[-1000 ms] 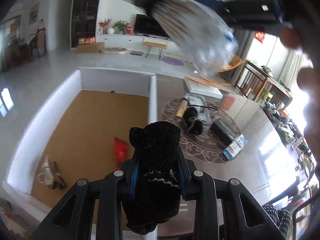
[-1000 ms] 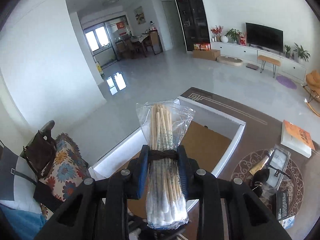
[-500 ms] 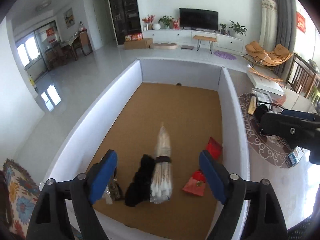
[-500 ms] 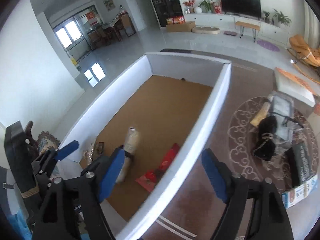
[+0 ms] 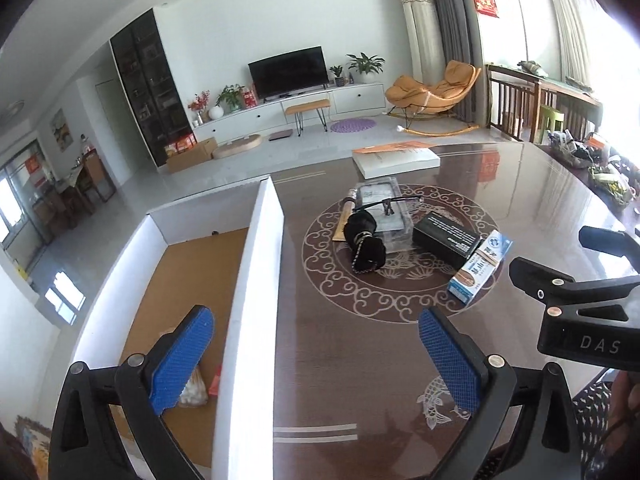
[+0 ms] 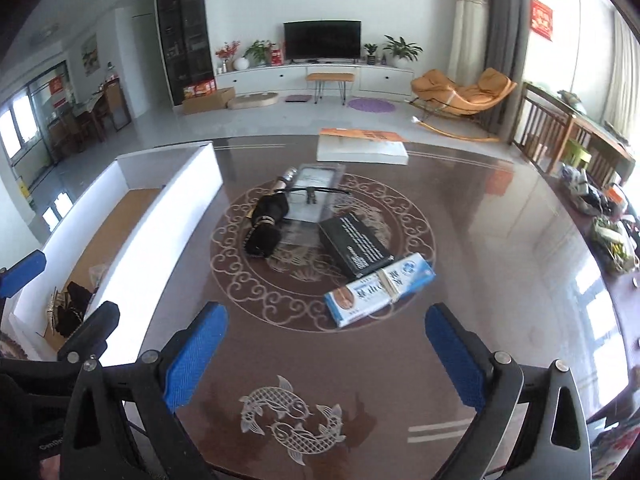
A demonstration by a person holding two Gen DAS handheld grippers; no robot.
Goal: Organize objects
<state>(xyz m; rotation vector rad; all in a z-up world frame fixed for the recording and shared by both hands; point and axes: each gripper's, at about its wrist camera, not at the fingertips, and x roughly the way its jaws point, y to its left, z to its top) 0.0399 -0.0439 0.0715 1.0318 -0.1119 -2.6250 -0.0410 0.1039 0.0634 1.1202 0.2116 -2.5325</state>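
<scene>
Box (image 6: 176,204) sits at the left edge of the table (image 6: 500,240). Right of it, mid-table: rolled cloth bundle (image 6: 266,226), clear case (image 6: 316,188) behind it with glasses (image 6: 316,191) on top. Carton (image 6: 354,245) right of bundle, toothpaste box (image 6: 380,289) touching carton's near side. Book (image 6: 362,146) at far edge. Cotton swabs (image 5: 194,388) inside box.

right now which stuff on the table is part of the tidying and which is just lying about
Part of the job:
white box
black pouch
glasses
clear case
black carton
blue and white carton
cotton swabs, already boxed

Just lying about:
book
clutter at the table's right edge
</scene>
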